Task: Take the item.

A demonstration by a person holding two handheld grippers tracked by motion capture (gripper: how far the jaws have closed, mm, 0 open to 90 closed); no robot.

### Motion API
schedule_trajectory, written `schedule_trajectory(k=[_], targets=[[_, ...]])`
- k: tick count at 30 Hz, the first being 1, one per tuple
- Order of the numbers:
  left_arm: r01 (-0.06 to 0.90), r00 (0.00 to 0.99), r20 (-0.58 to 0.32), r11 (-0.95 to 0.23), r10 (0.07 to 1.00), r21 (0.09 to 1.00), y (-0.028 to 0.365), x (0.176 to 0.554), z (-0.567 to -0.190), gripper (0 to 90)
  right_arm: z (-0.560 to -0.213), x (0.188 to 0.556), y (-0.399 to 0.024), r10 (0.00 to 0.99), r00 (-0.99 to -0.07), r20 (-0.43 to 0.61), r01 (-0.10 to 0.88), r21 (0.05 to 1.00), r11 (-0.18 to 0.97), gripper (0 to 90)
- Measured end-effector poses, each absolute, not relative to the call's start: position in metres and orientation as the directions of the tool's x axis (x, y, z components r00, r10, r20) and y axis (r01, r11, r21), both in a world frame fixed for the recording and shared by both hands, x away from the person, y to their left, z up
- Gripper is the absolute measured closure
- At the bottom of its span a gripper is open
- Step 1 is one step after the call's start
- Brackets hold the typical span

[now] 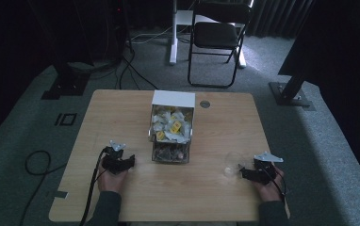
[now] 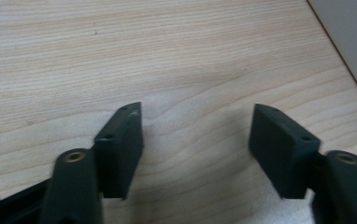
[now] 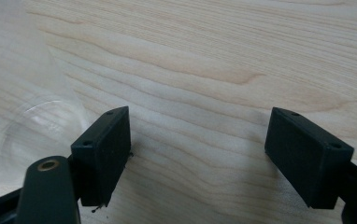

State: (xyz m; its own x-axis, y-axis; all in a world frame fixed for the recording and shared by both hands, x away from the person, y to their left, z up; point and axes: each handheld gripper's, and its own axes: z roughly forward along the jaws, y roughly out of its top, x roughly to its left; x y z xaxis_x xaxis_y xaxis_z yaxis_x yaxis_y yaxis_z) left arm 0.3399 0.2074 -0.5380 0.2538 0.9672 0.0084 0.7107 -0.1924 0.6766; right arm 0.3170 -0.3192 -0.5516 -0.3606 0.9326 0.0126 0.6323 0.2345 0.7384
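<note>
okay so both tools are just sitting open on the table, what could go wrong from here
1. The clear plastic cup stands just left of the right tool, close to one jaw in the right gripper view; being transparent and apparently empty, it could be knocked over.
2. The box looks heaped with small white and yellow packets, so a careless grab by the left tool might spill some.

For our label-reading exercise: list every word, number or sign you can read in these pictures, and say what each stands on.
No text can be read.
Yellow labels on the packets in the box: too small and blurred to read.
Dark rectangular mark on the floor left of the table: an outline, no letters legible.
Grippers, left and right: no print visible.
</note>
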Motion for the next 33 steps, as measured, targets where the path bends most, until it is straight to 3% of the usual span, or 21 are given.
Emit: schedule_trajectory(k=[33], targets=[[0.608, 0.398, -0.045, -0.227, 0.916, 0.761, 0.184, 0.297, -0.501, 40.0, -0.552, 0.316, -0.318, 0.925, -0.38, 0.012, 0.628, 0.738, 0.248, 22.4]])
